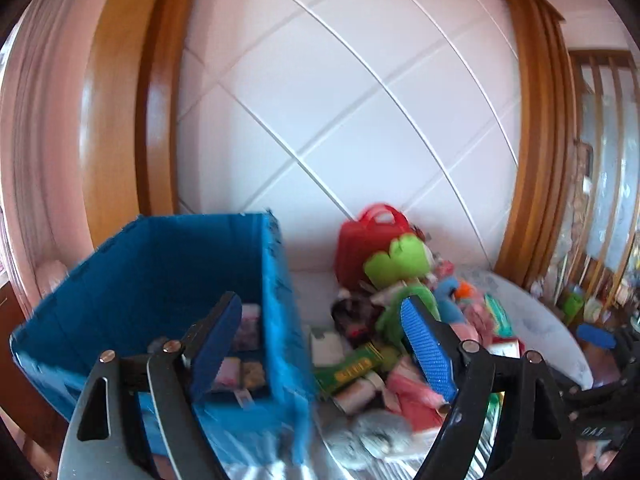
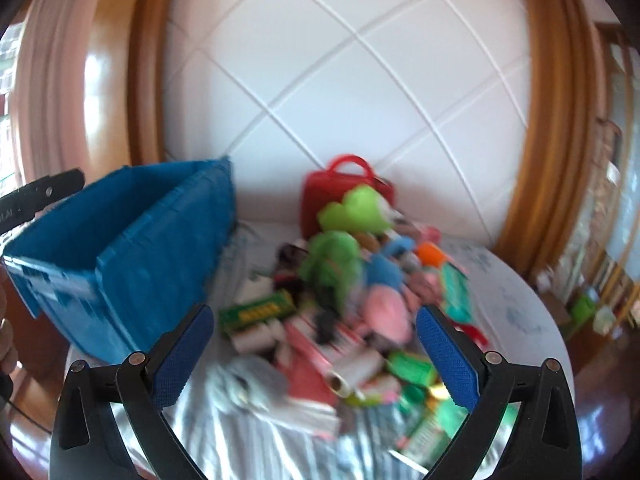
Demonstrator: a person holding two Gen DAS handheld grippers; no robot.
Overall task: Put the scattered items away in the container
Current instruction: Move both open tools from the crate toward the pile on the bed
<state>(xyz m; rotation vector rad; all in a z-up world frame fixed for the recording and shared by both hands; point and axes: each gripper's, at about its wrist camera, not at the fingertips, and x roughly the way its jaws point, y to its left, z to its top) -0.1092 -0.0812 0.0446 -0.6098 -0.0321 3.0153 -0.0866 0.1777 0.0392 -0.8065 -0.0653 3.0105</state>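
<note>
White padded panels back the bed where my left gripper [image 1: 324, 344] and right gripper [image 2: 314, 354] hang empty, jaws apart, between the blue bin [image 1: 168, 264] at the bed's left edge and the toy pile [image 2: 340, 300], ready to grab.

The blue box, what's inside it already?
Inside the blue box lie a few small packets, some pink and white, on the bottom. They are blurred, so I cannot tell what they are. One of the left gripper's fingers covers part of the bottom.

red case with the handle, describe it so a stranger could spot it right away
Start at the big blue bin and look right, past the toy pile. The red case stands upright against the white wall behind the green plush. Alone there, it is hard plastic with an arched handle.
</note>
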